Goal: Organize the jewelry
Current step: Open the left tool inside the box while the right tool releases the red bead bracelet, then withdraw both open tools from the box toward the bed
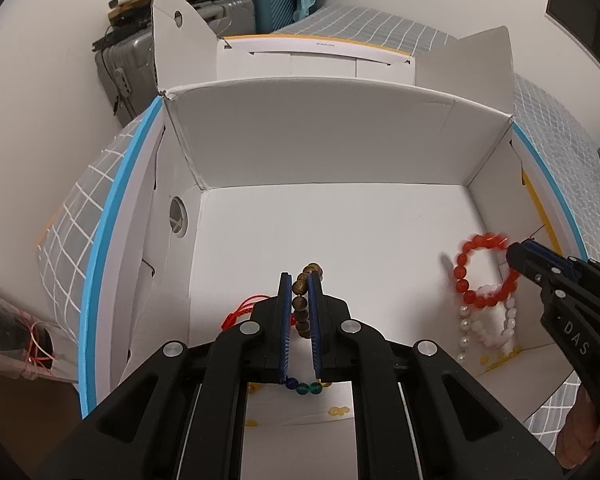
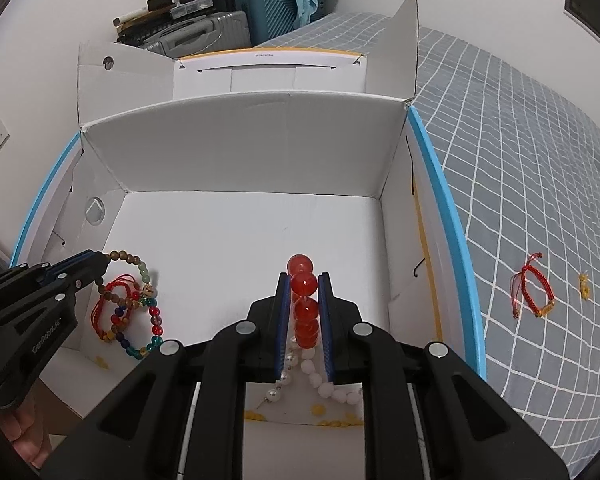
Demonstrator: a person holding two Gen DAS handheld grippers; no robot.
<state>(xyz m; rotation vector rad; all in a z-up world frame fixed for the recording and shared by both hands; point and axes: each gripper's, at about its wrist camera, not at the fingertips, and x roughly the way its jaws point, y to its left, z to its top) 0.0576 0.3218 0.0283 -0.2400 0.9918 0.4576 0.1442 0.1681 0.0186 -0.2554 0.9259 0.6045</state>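
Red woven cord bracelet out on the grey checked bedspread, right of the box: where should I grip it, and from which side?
Grip the red woven cord bracelet from above on its plain cord span, away from the gold clasp end. It lies flat as an open loop on the grey checked bedspread, so one jaw can drop inside the loop and one outside.

A home bedroom: a bed with a grey checked bedspread (image 2: pixel 520 160) and stacked suitcases (image 2: pixel 236 12).

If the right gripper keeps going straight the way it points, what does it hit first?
Probably the white box floor. The right gripper, shut on the red bead bracelet, points down into a bare patch; depth is hard to judge.
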